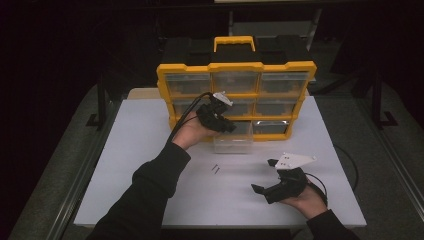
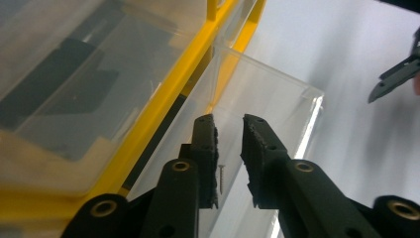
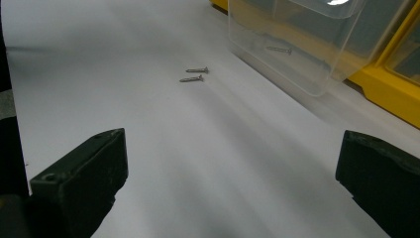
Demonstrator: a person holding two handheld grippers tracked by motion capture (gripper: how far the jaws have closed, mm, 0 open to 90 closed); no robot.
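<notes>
Left gripper (image 1: 226, 119) reaches forward, jaws slightly parted, nothing between them; right gripper (image 1: 267, 176) rests low, jaws wide apart.

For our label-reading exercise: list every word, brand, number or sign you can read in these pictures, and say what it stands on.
None can be read.
Yellow-framed plastic organiser case with clear drawers: no legible print.
Clear plastic drawer pulled out onto the table: unmarked.
Small metal screws on the white table: too small to show any marking.
Black two-jaw left gripper and right gripper: no visible lettering.
</notes>
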